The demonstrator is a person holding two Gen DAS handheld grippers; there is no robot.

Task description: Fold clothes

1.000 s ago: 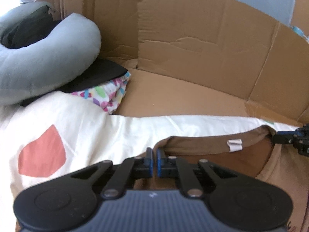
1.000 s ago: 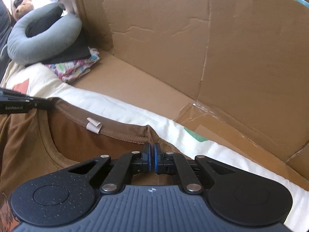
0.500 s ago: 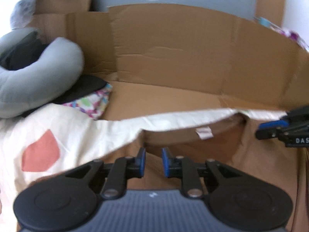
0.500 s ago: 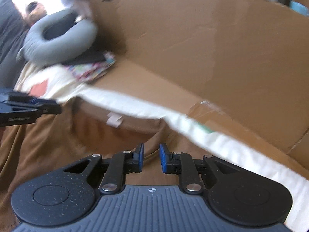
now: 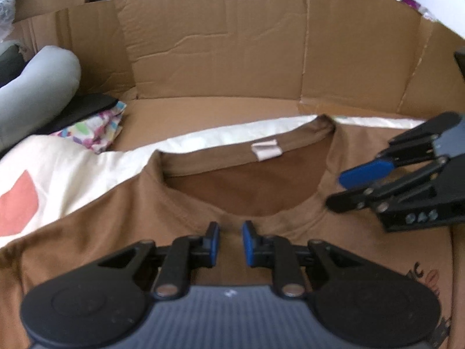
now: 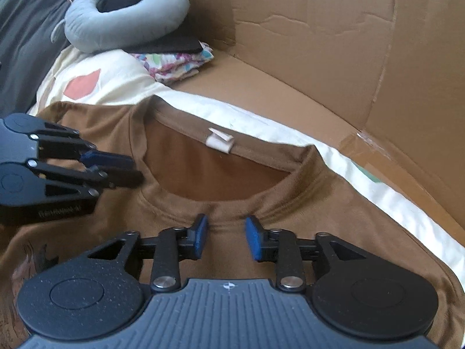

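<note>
shirt first: a brown cotton t-shirt [image 5: 145, 218] lies spread flat, front side up, on a cream bedsheet with a coral-red patch [image 5: 72, 168], its round neckline [image 5: 247, 180] pointing toward the tall brown cardboard wall [image 5: 232, 43] and a small white neck label [image 5: 266, 151] showing inside the back of the collar. the left claw [image 5: 229, 242] hangs just on the near side of that neckline, its blue-padded jaws parted and gripping nothing; the right claw [image 6: 226, 240] sits in much the same spot in its own view, also released, jaws wider apart and empty. seen from the left wrist, the right claw [image 5: 366, 171] hovers just to the right of the neckline, over the shoulder. both being free above a flattened collar suggests the cloth was laid out so the shoulders square up for a fold, though the pictures fit equally a shirt spread for folding or one just smoothed between folds; the lower half is out of view, so i cannot tell how much is folded. to the left of the neckline, well apart, a grey u-shaped neck pillow [image 6: 125, 14] rests on a dark flat item and a folded multicoloured patterned cloth [image 6: 180, 61], seemingly parked aside to keep the folding area free.
</note>
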